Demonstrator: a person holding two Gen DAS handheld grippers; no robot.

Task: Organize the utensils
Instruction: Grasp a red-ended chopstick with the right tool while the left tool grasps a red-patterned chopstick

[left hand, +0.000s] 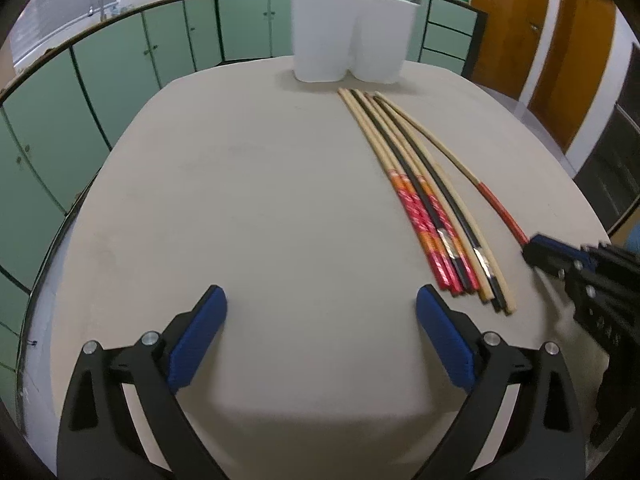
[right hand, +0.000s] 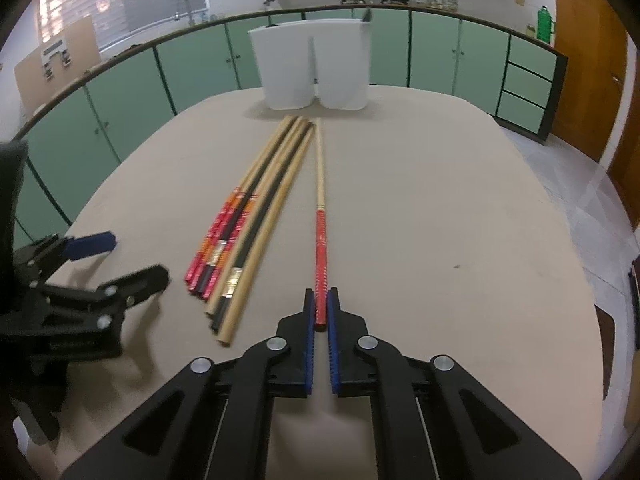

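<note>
Several long chopsticks [left hand: 436, 216] lie bundled on the beige table, red, black and plain wood; they also show in the right wrist view [right hand: 240, 232]. One chopstick with a red handle [right hand: 320, 240] lies apart to their right, pointing at a white two-part holder [right hand: 316, 68]. My right gripper [right hand: 320, 304] is shut on its red end, low on the table; it also shows in the left wrist view [left hand: 536, 246]. My left gripper [left hand: 320, 300] is open and empty above bare table, left of the bundle. The white holder also shows in the left wrist view [left hand: 348, 36].
The beige table [left hand: 260, 200] has rounded edges. Green cabinets [left hand: 120, 68] with a counter run behind it. Wooden doors [left hand: 568, 48] stand at the right. The left gripper shows at the left of the right wrist view [right hand: 120, 260].
</note>
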